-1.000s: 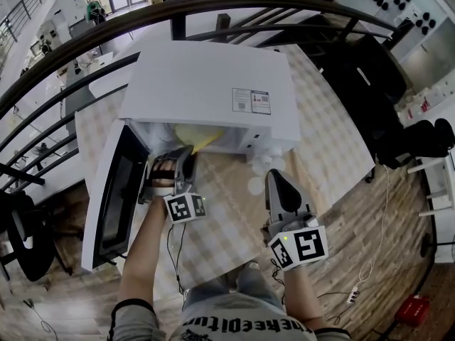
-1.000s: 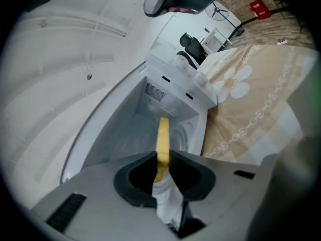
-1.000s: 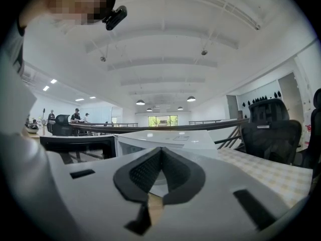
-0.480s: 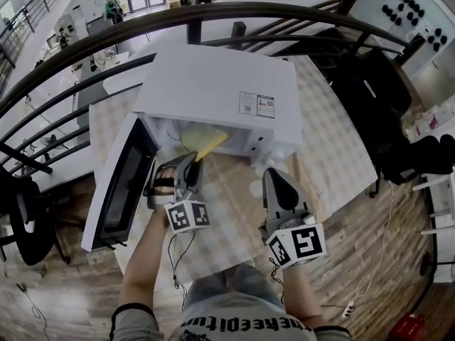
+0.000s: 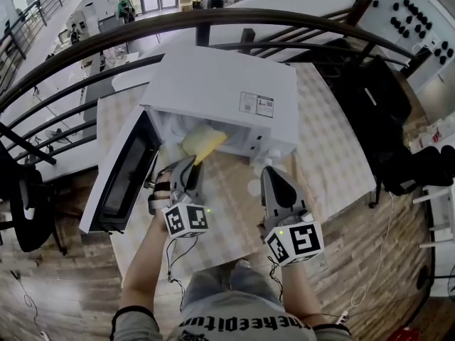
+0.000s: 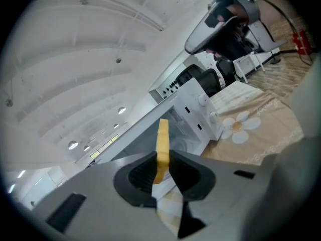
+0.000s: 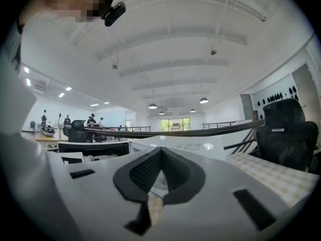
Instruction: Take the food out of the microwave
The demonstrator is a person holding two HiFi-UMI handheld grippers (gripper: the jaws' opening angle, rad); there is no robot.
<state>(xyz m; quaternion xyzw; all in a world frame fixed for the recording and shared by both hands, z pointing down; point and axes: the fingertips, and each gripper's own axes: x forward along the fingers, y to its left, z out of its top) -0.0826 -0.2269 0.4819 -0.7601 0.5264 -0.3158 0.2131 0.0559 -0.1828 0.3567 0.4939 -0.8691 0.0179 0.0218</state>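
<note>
A white microwave [image 5: 220, 94] stands on the table with its door [image 5: 122, 180] swung open to the left. A flat yellow piece of food [image 5: 203, 143] sticks out of the cavity mouth, tilted. My left gripper [image 5: 186, 169] is shut on its near edge. In the left gripper view the yellow food [image 6: 162, 139] stands edge-on between the pads of the left gripper [image 6: 161, 165]. My right gripper [image 5: 274, 177] hovers in front of the microwave's right side, shut and holding nothing. In the right gripper view the right gripper [image 7: 161, 158] points level at the microwave's top [image 7: 170, 143].
The table has a beige checked cloth [image 5: 334, 148] with daisy prints. A dark curved railing [image 5: 213, 20] runs behind the microwave. Black chairs [image 5: 370, 84] stand at the right. The open door blocks the table's left side.
My left gripper has drawn back from the cavity and risen a little while rolling, bringing the yellow food farther out. The right gripper has stayed where it was.
</note>
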